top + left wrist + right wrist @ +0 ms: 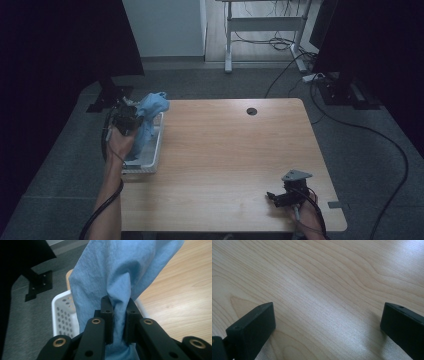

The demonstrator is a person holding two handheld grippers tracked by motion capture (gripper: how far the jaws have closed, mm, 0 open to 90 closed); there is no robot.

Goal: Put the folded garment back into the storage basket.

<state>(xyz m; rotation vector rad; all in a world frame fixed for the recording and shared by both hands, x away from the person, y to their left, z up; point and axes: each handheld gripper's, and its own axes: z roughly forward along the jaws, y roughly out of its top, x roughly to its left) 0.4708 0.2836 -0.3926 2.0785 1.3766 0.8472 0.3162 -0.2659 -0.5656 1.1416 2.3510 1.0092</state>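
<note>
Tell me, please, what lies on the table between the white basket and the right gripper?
Nothing: in the high view, only bare wooden table stretches from the white basket to the right gripper.

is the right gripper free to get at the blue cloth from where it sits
Probably yes: the right gripper rests open, holding nothing, with bare table between it and the blue cloth, which the left gripper holds over the white basket.

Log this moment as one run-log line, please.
left gripper: shut on blue cloth | over white basket | right gripper: open, on table
</note>
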